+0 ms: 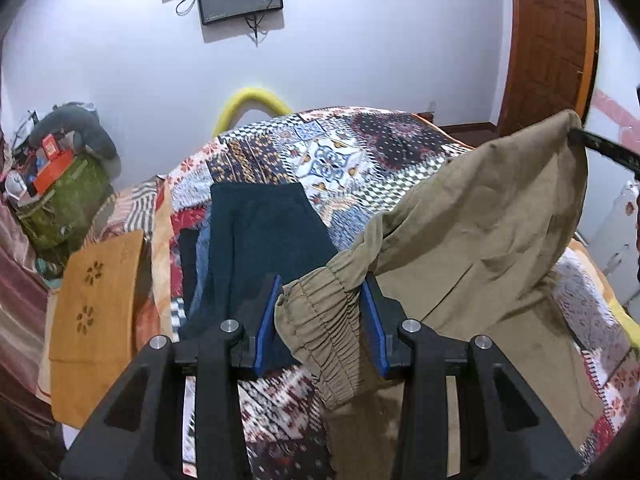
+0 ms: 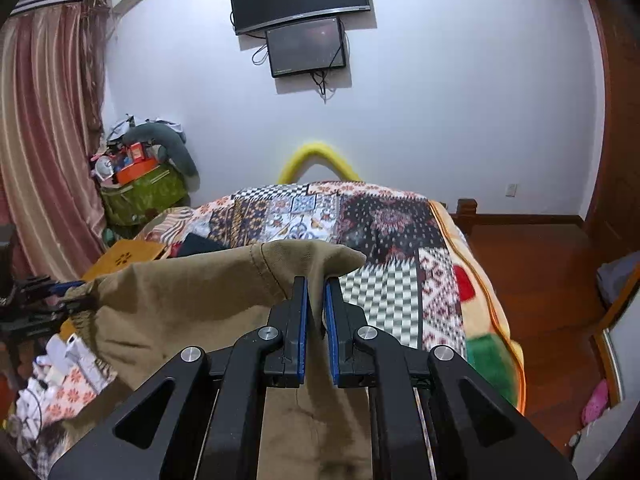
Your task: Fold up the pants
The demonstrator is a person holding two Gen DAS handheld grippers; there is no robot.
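Khaki pants [image 1: 480,232] hang lifted above the patchwork bed cover [image 1: 340,152]. My left gripper [image 1: 322,280] stands wide apart, with the elastic waistband [image 1: 320,320] bunched between its blue pads; the pads do not visibly clamp it. My right gripper [image 2: 316,280] is shut on the other end of the pants [image 2: 192,300], holding the cloth up over the bed [image 2: 392,240]. In the left wrist view the right gripper's black finger [image 1: 604,150] shows at the far right, pinching the pants' corner.
Folded dark blue garments [image 1: 260,248] lie on the bed's left side. A wooden lap tray [image 1: 96,312] sits at the left edge. A green bag with boxes [image 2: 144,188] stands by the curtain. Two screens [image 2: 300,12] hang on the wall. Wooden floor [image 2: 540,280] lies to the right.
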